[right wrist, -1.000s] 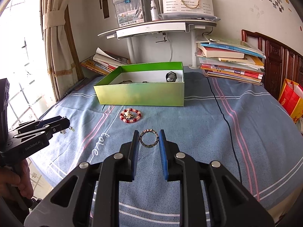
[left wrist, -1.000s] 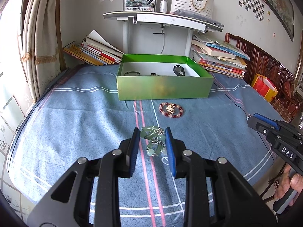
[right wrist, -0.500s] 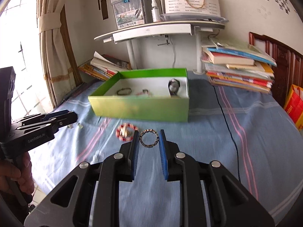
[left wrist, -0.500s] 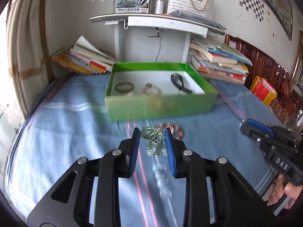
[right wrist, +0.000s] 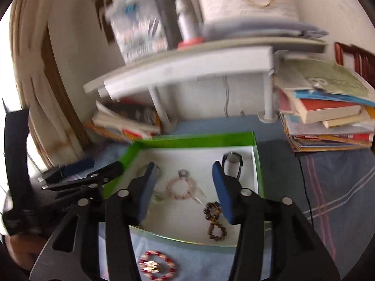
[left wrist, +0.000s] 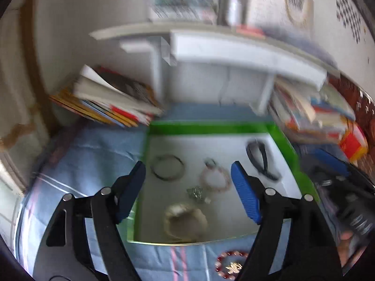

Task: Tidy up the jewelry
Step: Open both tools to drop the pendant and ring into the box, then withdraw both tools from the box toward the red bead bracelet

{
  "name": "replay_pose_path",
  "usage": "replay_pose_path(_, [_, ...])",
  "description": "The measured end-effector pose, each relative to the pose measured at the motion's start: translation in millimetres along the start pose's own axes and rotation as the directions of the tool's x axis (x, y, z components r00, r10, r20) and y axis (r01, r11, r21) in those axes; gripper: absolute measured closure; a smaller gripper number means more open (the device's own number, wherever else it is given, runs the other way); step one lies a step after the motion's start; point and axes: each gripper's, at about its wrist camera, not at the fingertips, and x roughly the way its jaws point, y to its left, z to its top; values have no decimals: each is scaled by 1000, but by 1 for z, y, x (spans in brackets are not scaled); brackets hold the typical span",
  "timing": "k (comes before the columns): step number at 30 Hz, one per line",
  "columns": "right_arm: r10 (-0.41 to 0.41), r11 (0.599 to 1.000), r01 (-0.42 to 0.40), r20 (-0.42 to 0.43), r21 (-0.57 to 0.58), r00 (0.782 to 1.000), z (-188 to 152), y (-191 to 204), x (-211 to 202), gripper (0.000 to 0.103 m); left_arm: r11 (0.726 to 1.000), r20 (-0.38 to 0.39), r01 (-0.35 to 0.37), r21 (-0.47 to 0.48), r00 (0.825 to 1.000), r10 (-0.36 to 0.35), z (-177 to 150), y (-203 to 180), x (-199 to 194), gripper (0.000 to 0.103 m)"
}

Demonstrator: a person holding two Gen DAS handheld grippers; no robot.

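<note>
The green box (left wrist: 208, 128) (right wrist: 196, 139) with a white floor holds several pieces of jewelry. In the left wrist view my left gripper (left wrist: 188, 190) is open over the box; a green bead bracelet (left wrist: 196, 193) lies below it, with a dark ring bracelet (left wrist: 166, 170), a pink bracelet (left wrist: 215, 179) and a black watch (left wrist: 262, 160). In the right wrist view my right gripper (right wrist: 185, 192) is open over the box; a brown bead bracelet (right wrist: 214, 221) lies under its right finger. A red bead bracelet (right wrist: 156, 266) (left wrist: 230, 265) lies on the blue cloth in front of the box.
A white shelf stand (right wrist: 187, 68) rises behind the box. Stacks of books lie at the back left (left wrist: 110, 103) and back right (right wrist: 328, 114). A black cable (right wrist: 304, 187) runs over the blue cloth to the right of the box.
Both grippers moved forward over the box and opened. The green bracelet left the left gripper and the brown bracelet left the right gripper; both now lie in the box.
</note>
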Motion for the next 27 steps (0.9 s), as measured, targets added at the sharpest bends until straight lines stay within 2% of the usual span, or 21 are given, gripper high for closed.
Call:
replay_pose_path(4, [-9,1000,7,135,13,991,-14,-4,-65,37,999,142,13,-51,990,-5,-15,25,-60,10])
replay_pose_path(5, [-4,1000,2,147,18,989,-22,-5,-82,37,997,189,11,-71,982,3,-27,32,-83,7])
replay_pose_path(9, [-2,1000,1,149,5,989,-59,4,-123,32,995,239,24,-95,971,0,-71,41,-132,5])
replay_pose_path(14, [-1,999,5,115,-35,993,-117,29,-156,31,996,212,4,-88,977,14,-129,42,-162,4])
replay_pose_path(18, [-11,998,16,82,-58,997,-148,42,-165,24,998,158,13,-58,987,-3,-162,38,-169,4])
replay_pose_path(20, [-21,996,25,51,-80,998,-157,48,-166,24,999,142,7,-37,990,-2,-173,34,-171,4])
replay_pose_path(27, [-26,994,31,45,-102,999,-174,62,-178,24,999,133,34,-10,991,-32,-188,23,-181,4])
